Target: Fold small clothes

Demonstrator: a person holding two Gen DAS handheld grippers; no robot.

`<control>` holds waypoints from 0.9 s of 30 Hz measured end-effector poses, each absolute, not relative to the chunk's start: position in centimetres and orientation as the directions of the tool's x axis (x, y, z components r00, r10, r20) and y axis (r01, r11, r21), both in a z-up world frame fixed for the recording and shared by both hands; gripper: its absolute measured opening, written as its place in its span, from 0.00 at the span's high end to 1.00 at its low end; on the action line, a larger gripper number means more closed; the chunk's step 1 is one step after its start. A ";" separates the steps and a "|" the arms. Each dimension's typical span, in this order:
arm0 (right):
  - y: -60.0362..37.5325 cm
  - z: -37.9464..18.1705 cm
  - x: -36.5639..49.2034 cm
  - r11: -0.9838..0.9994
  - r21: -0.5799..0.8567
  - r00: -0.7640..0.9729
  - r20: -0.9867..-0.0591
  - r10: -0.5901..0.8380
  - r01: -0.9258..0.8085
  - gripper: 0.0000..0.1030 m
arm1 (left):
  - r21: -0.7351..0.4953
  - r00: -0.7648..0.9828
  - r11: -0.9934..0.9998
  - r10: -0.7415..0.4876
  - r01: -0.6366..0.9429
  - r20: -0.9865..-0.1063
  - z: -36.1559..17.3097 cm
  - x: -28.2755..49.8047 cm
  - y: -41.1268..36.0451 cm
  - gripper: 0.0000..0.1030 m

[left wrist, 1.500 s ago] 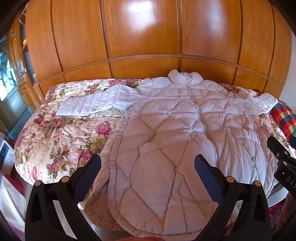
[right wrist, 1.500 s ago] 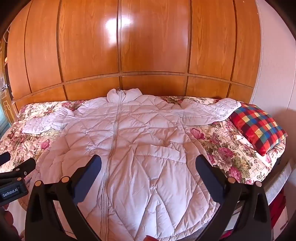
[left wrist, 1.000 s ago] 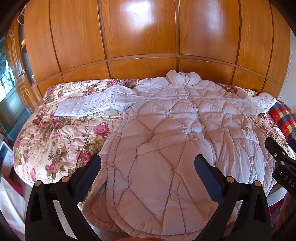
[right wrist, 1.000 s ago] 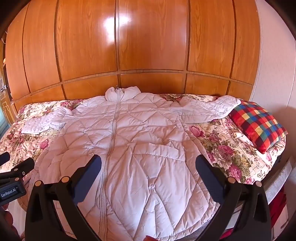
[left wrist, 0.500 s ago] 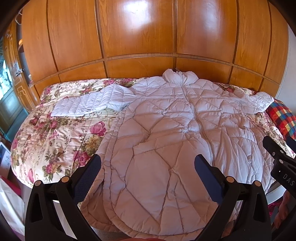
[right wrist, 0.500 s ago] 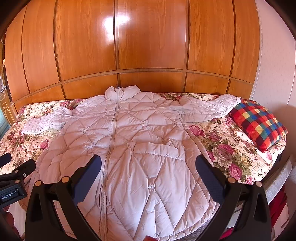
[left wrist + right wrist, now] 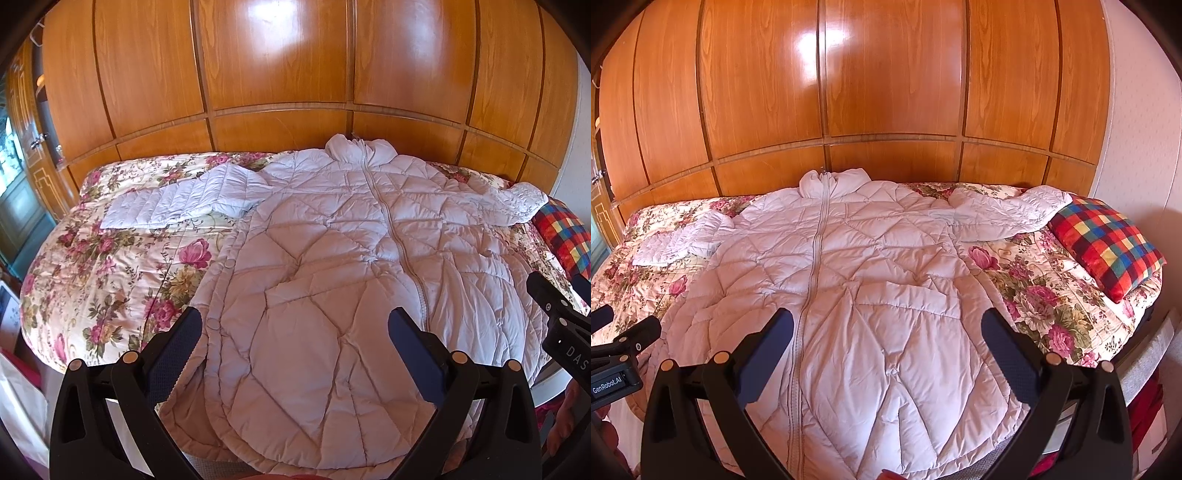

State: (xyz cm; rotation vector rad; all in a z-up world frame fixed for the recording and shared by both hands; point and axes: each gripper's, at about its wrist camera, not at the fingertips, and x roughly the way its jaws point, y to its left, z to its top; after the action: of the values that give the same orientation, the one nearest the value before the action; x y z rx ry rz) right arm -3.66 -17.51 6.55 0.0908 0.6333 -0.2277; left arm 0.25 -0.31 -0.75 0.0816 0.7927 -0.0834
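Note:
A pale quilted zip-up jacket (image 7: 332,266) lies flat and face up on a floral bedspread (image 7: 110,266), collar toward the wooden headboard, both sleeves spread out sideways. It also shows in the right wrist view (image 7: 871,280). My left gripper (image 7: 293,325) is open and empty, held above the jacket's lower left part. My right gripper (image 7: 886,325) is open and empty, above the jacket's lower right part. Each gripper shows at the edge of the other's view.
A wooden panelled headboard wall (image 7: 886,92) stands behind the bed. A red, blue and yellow checked pillow (image 7: 1108,243) lies at the bed's right side. The bed's near edge (image 7: 1145,354) drops off at the right. A cabinet (image 7: 22,155) stands at the far left.
Both grippers drifted slightly, so the jacket sits a little lower and more to the left in the left wrist view. The jaws stayed open. The jacket has not moved.

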 end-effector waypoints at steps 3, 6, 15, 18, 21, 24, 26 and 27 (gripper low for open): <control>-17.7 6.5 -3.5 0.970 0.018 0.778 -0.601 -0.184 0.243 0.02 | 0.039 0.695 0.993 -0.048 0.109 -0.717 -0.9 0.3 -0.3 0.03; -17.9 6.4 -3.4 0.969 0.022 0.776 -0.603 -0.182 0.245 0.02 | 0.039 0.695 0.993 -0.048 0.108 -0.718 -0.9 0.3 -0.3 0.03; -18.3 6.0 -2.9 0.966 0.010 0.762 -0.616 -0.199 0.260 0.02 | 0.042 0.682 0.993 -0.045 0.111 -0.730 -1.2 1.2 -0.7 0.03; -18.6 5.8 -2.7 0.963 0.013 0.754 -0.625 -0.203 0.270 0.02 | 0.041 0.677 0.993 -0.048 0.114 -0.734 -1.2 1.7 -0.8 0.03; -18.7 5.6 -2.5 0.962 0.004 0.752 -0.624 -0.212 0.274 0.02 | 0.040 0.672 0.992 -0.053 0.122 -0.738 -1.3 2.0 -1.0 0.03; -18.8 5.6 -2.4 0.962 0.000 0.752 -0.623 -0.214 0.274 0.02 | 0.039 0.668 0.991 -0.058 0.129 -0.742 -1.3 2.5 -1.1 0.03; -19.0 5.6 -2.3 0.962 0.003 0.754 -0.621 -0.213 0.273 0.02 | 0.038 0.666 0.990 -0.063 0.136 -0.744 -1.4 2.9 -1.2 0.03; -19.1 5.6 -2.2 0.962 0.004 0.757 -0.618 -0.213 0.274 0.02 | 0.033 0.663 0.989 -0.070 0.143 -0.745 -1.4 3.1 -1.3 0.03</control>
State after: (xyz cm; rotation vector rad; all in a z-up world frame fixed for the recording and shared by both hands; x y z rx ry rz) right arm -2.22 -19.11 5.58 0.0958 0.6610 -0.2661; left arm 3.13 -1.26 -1.44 0.0917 0.8377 -0.1207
